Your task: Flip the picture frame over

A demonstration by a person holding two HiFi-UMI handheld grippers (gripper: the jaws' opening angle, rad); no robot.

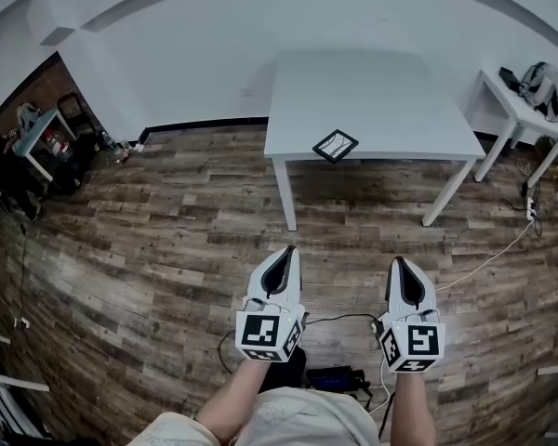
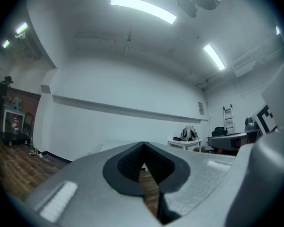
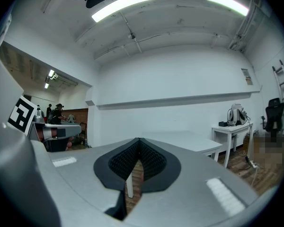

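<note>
**Both grippers closed and empty, on the near side of the white table that bears the frame**

Nearest to the camera, two bare forearms (image 1: 237, 393) reach forward. Each ends in a smooth, pale grey plastic gripper with a cube of black-and-white square markers at its back. The left gripper (image 1: 285, 251) and the right gripper (image 1: 397, 261) point side by side towards the white table (image 1: 372, 91). They are level with each other and well short of its front edge.

Each gripper's own view shows its two wedge-shaped jaws brought together at the tips, with nothing between them. Behind the tips, the dark ribbed rubber pads (image 2: 128, 163) of the left gripper curve apart into a diamond-shaped hollow. Only floorboards show through that hollow. The right gripper's pads (image 3: 122, 162) form the same hollow, and a table leg shows through it.

Between the grippers and the table lies a floor (image 1: 149, 249) of wood-grain planks in mixed grey and brown. A thin dark cable (image 1: 339, 318) runs across the floor between the grippers.

The table is a plain matt rectangle on straight square legs. The picture frame (image 1: 336, 145) lies flat on it, close to the front edge and a little left of that edge's middle. It is turned so that its corners make a diamond. The frame is small and square, with a narrow black rim around a light face crossed by faint lines.

To the right of the table stands a smaller white side table (image 1: 500, 100) with a grey backpack (image 1: 545, 82) on it. Behind the table rises a bare white wall (image 1: 195, 54) with a dark skirting strip.
</note>
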